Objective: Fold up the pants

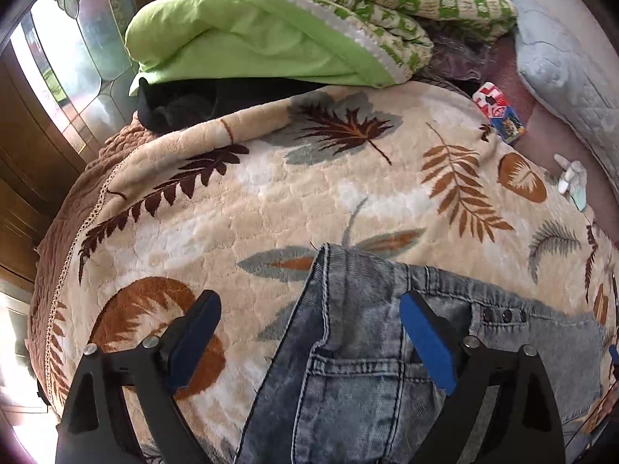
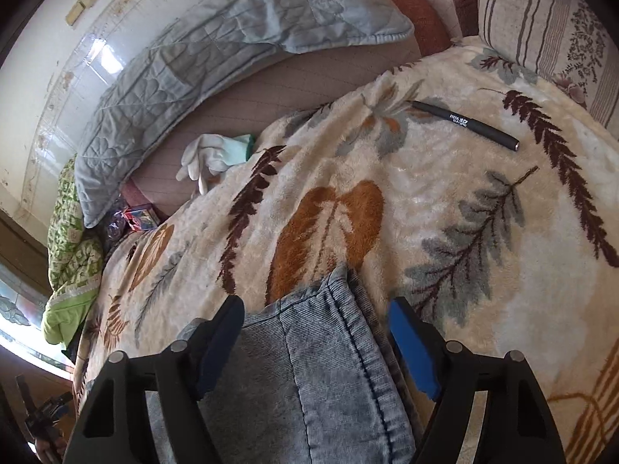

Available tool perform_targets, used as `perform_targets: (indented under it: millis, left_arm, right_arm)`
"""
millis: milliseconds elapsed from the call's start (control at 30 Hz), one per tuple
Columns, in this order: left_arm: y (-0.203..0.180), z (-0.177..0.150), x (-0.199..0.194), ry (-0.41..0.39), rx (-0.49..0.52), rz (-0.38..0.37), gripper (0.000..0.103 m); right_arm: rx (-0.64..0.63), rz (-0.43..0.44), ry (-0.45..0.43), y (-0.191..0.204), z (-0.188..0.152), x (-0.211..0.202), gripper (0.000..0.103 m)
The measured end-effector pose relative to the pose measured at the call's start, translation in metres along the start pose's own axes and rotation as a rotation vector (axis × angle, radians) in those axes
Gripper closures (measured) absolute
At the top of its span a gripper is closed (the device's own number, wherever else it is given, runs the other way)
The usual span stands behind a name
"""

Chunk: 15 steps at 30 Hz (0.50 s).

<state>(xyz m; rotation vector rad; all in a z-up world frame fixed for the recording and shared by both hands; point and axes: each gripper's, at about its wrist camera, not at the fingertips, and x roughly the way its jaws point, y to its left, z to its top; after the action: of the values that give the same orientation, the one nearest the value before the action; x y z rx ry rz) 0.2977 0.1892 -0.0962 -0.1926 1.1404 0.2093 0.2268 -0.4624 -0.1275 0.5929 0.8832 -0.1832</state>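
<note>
Grey-blue washed jeans [image 1: 348, 371] lie flat on a cream blanket with a leaf pattern [image 1: 240, 201]. In the left wrist view the waistband end shows, with a back pocket and snap buttons. My left gripper [image 1: 309, 295] hangs just above it, open, and the waist corner lies in the gap between the blue pads without touching them. In the right wrist view a folded leg end of the jeans [image 2: 309, 367] reaches up between the fingers. My right gripper [image 2: 316, 303] is open around it, its pads standing clear of the denim on both sides.
A green pillow [image 1: 247, 46] and a green-patterned quilt [image 1: 387, 0] are stacked at the far end of the bed, over dark clothing [image 1: 182, 108]. A grey-blue quilted pillow [image 2: 193, 58], white gloves [image 2: 205, 158], a colourful box [image 1: 499, 116], a black pen [image 2: 464, 123] and a striped pillow [image 2: 541, 23] lie around.
</note>
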Motion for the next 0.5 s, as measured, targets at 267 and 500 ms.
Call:
perform_targets:
  millis: [267,500]
  left_arm:
    - [-0.009,0.011,0.041,0.103,-0.032,-0.050,0.027]
    - [-0.023,0.006,0.061,0.101,-0.005,-0.080,0.060]
  right_arm:
    - [-0.014,-0.044,0.039,0.006,0.000,0.027,0.024]
    - [-0.022,-0.047,0.084,0.004,-0.004,0.047,0.032]
